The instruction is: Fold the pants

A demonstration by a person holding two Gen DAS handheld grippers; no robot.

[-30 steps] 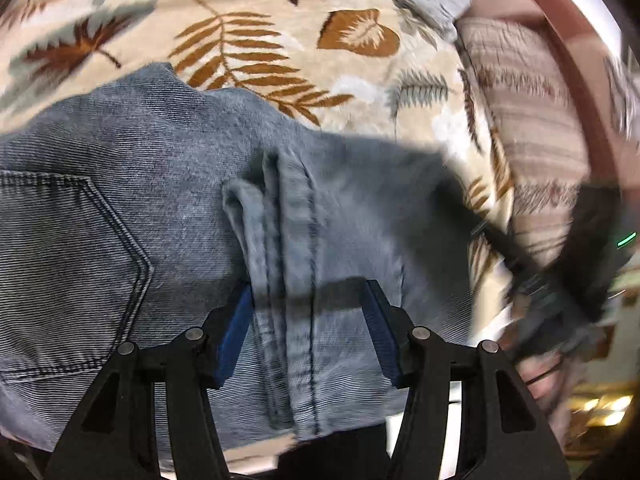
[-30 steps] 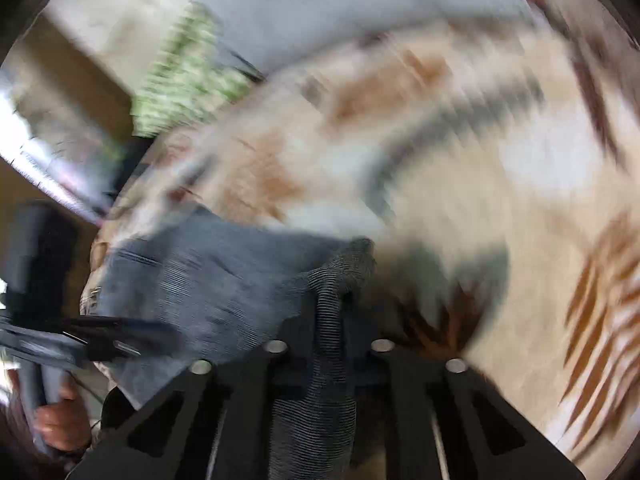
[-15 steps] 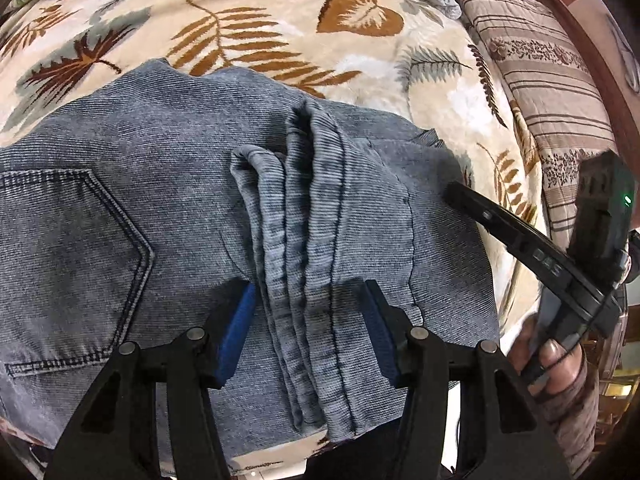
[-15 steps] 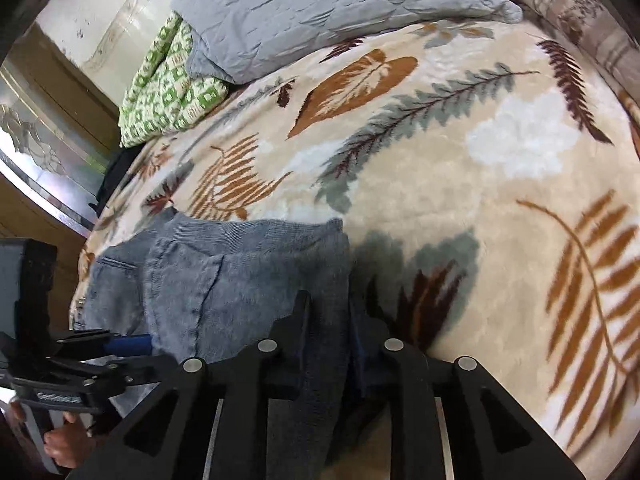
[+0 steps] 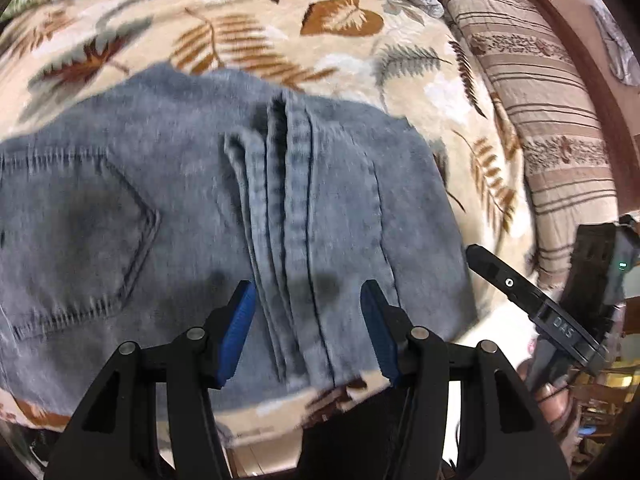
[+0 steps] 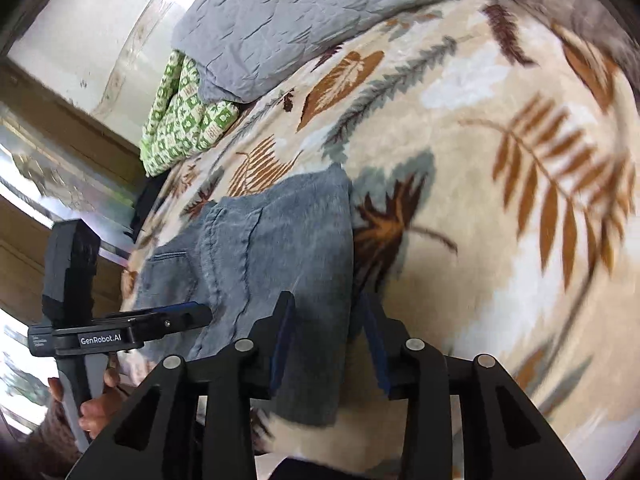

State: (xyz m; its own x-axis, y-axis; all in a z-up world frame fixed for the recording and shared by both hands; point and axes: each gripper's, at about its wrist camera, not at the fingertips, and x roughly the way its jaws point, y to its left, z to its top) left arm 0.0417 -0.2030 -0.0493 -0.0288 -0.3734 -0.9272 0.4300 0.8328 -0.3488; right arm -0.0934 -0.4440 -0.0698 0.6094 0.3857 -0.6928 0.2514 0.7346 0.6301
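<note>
Grey-blue denim pants lying folded on a leaf-print blanket covering the bed, near its front edge; back pocket visible on the left in the left wrist view, bunched seam and hem layers running down the middle. Left gripper hanging over that bunched seam, blue pads parted about halfway and straddling the folds, not pinching the cloth; nothing held. Left-view frame motion-blurred, so whether the pad tips touch the fabric cannot be told. Right gripper at the pants' right edge, jaws just been opening, now part open; a strip of denim between the pads but lying loose, no squeeze visible. Right edge of the fold straight, sitting beside a brown leaf motif on the blanket. In the right wrist view, left gripper seen from the side, over the pants' left part, with a hand on its handle. In the left wrist view, right gripper just off the pants' right corner. Grey quilted pillow and green-patterned cloth at the far side of the bed, well apart from the pants. Striped brown pillow to the right.
</note>
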